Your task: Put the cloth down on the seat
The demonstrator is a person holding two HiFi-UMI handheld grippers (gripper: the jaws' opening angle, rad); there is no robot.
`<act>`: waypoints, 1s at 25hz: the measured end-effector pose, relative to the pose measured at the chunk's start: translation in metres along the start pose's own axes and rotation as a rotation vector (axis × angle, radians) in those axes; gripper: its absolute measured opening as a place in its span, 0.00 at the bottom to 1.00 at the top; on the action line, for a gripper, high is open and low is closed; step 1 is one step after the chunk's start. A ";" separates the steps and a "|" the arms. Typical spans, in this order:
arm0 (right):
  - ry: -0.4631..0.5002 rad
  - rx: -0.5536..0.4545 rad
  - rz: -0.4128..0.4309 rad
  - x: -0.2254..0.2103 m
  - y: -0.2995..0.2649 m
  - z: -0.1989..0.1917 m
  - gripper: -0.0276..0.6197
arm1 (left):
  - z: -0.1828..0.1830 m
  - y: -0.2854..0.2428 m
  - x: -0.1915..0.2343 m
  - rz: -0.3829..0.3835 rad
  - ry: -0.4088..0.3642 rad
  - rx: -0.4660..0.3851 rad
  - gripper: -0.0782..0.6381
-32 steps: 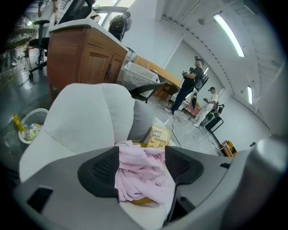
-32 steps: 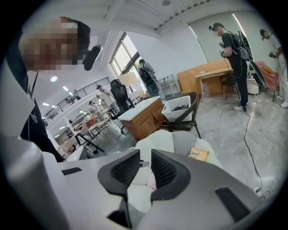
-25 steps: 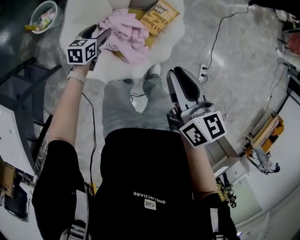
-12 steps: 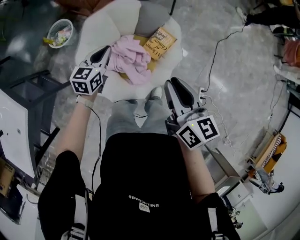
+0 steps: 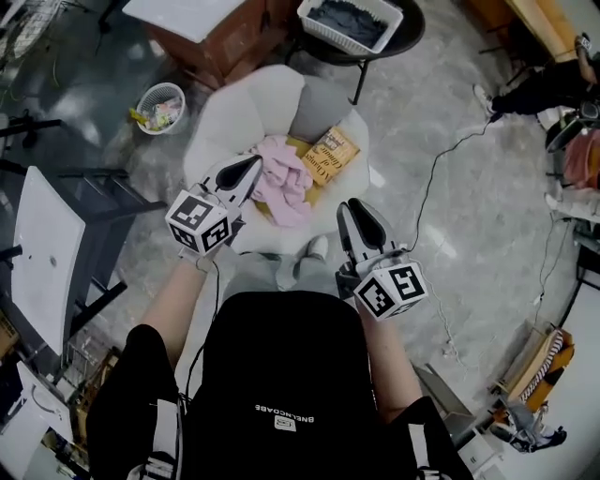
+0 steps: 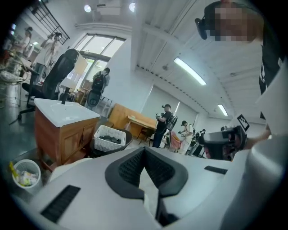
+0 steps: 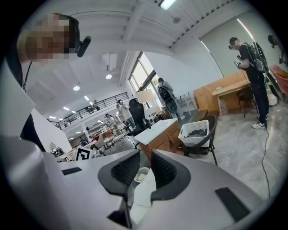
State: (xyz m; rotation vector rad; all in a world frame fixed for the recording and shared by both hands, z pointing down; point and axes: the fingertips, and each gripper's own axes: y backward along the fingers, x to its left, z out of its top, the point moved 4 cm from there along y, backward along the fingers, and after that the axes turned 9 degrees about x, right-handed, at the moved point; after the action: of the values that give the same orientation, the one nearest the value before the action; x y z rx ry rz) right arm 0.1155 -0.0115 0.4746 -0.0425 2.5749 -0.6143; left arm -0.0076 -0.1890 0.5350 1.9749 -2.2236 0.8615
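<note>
The pink cloth (image 5: 286,180) lies crumpled on the seat of the white round chair (image 5: 225,112), next to a yellow book (image 5: 330,153). My left gripper (image 5: 253,164) hovers just left of the cloth, apart from it. Its jaws are shut and empty, and in the left gripper view the left gripper (image 6: 144,150) has its pads meeting at the tip. My right gripper (image 5: 349,204) is nearer the person, in front of the chair. In the right gripper view the right gripper (image 7: 145,164) shows a narrow gap with nothing in it. Both gripper cameras look out over the room.
A grey cushion (image 5: 319,111) rests against the chair's back. A small waste bin (image 5: 159,103) stands to the chair's left. Behind it are a wooden cabinet (image 5: 225,37) and a white basket (image 5: 349,21) of dark cloth. A cable (image 5: 441,178) runs across the floor at the right.
My left gripper has drawn back from the cloth toward the person. The cloth stays on the seat. The head camera now looks from higher up, so more of the room shows.
</note>
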 end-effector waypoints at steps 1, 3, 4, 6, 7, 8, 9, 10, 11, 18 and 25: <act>0.005 -0.001 0.006 0.001 0.001 0.003 0.19 | 0.005 0.004 -0.005 0.002 0.017 -0.006 0.13; 0.021 -0.007 0.024 0.004 0.003 0.011 0.19 | 0.016 0.013 -0.015 0.016 0.035 -0.013 0.13; 0.030 -0.010 0.035 0.005 0.005 0.016 0.19 | 0.022 0.017 -0.020 0.024 0.035 -0.015 0.13; 0.049 -0.013 0.054 0.010 0.009 0.023 0.19 | 0.032 0.028 -0.032 0.034 0.027 -0.023 0.13; 0.059 -0.014 0.063 0.013 0.011 0.026 0.19 | 0.037 0.034 -0.039 0.041 0.023 -0.030 0.13; 0.071 -0.014 0.073 0.016 0.012 0.029 0.19 | 0.041 0.040 -0.044 0.052 0.020 -0.037 0.13; 0.083 -0.015 0.083 0.018 0.012 0.032 0.19 | 0.046 0.047 -0.049 0.066 0.021 -0.043 0.13; 0.092 -0.016 0.095 0.021 0.012 0.036 0.19 | 0.051 0.052 -0.052 0.081 0.023 -0.049 0.13; 0.100 -0.019 0.106 0.023 0.012 0.040 0.19 | 0.055 0.058 -0.055 0.098 0.024 -0.057 0.13; 0.146 -0.019 0.191 0.039 0.009 0.060 0.19 | 0.080 0.098 -0.076 0.227 0.042 -0.155 0.13; 0.207 -0.025 0.292 0.057 0.004 0.080 0.19 | 0.095 0.123 -0.112 0.252 -0.013 -0.211 0.13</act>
State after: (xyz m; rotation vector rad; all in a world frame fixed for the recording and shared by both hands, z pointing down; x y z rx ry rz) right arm 0.1031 -0.0494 0.3851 0.4013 2.7134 -0.4982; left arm -0.0701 -0.1242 0.3662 1.6396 -2.4902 0.6026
